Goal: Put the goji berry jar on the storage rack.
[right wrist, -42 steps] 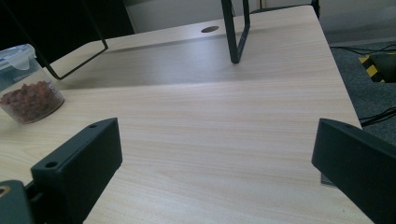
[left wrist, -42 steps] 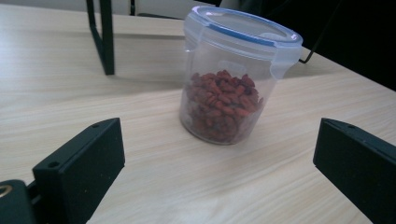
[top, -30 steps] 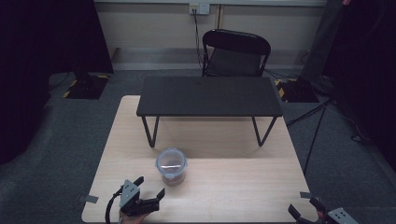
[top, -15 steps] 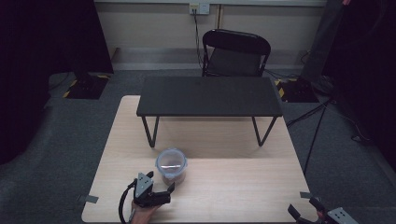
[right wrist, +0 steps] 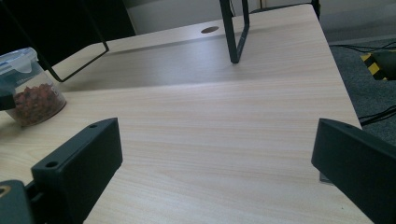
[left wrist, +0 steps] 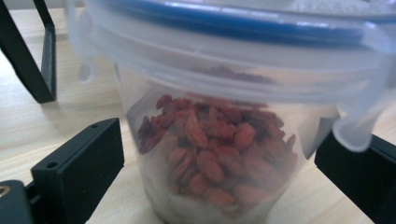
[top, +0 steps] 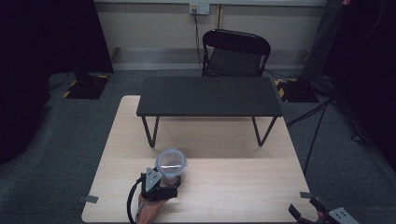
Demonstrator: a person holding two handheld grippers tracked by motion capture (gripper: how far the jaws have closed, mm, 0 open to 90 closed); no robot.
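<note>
The clear tub [left wrist: 224, 140] of red dried berries [left wrist: 215, 154], its blue-sealed lid [top: 171, 161] on, stands near the table's [top: 243, 186] near-left edge, its base cut off in the left gripper view. The left gripper [top: 164, 183] has its jaws spread either side of the tub, not visibly touching. The right gripper [top: 312, 215], half cut off at the near-right corner, has jaws apart over bare wood.

On the pale wooden tabletop [top: 233, 154] a round clear container [top: 171, 163] with a lid stands near the front left. The left gripper [top: 161, 183], held by a hand [top: 148, 211], sits right at its near side. The right gripper [top: 308, 212] shows at the bottom right corner. A black low bench [top: 209, 96] stands across the far half, a black chair [top: 236, 52] behind it
</note>
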